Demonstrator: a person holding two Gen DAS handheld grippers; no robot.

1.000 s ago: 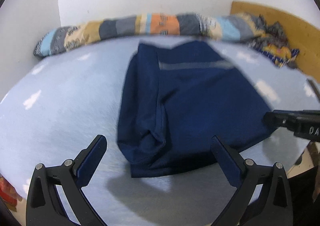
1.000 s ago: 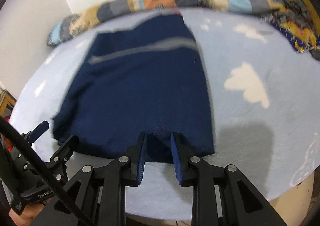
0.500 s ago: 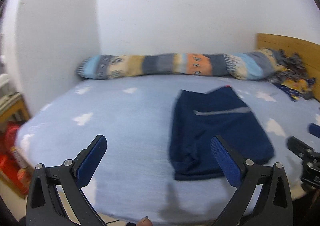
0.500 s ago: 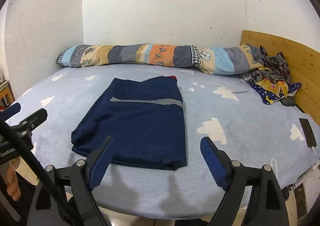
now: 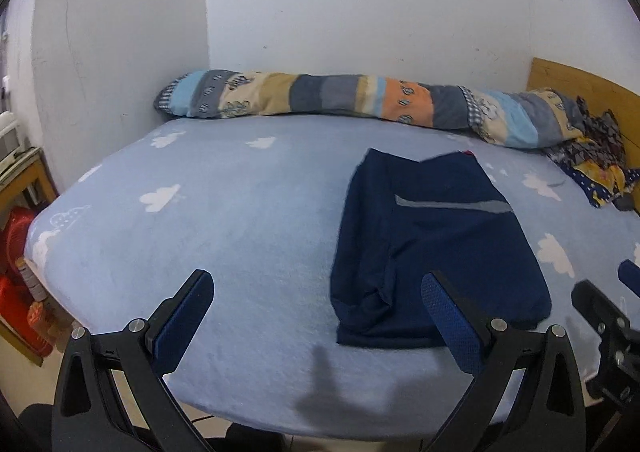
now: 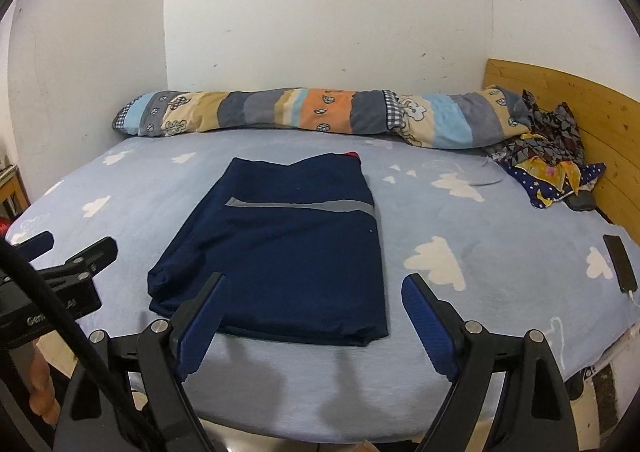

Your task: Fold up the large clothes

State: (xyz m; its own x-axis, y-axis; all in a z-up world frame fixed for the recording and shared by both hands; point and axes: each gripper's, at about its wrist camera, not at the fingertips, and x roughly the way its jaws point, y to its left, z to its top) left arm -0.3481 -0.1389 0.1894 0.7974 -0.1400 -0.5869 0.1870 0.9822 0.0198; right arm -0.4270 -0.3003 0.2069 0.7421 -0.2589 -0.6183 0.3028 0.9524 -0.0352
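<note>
Your bed (image 6: 500, 244) fills both views, 1 light blue sheet with white clouds, and 1 long striped bolster (image 6: 320, 116) runs along the wall far beyond both sets of jaws. The 1 navy garment (image 6: 288, 252) lies folded flat on the sheet: dead ahead of your right gripper (image 6: 312, 318) and just past its tips, but off toward the right finger of your left gripper (image 5: 316, 316). Both sets of jaws are spread wide and hold nothing.

Only the right view catches the 1 phone (image 6: 620, 262) out past the right finger; only the left view shows the red stuff (image 5: 18, 264) by the bed's left edge, too cut off to identify. The crumpled patterned cloth pile (image 6: 548, 148) by the headboard (image 6: 568, 92) shows in both; I can't count pieces there.
</note>
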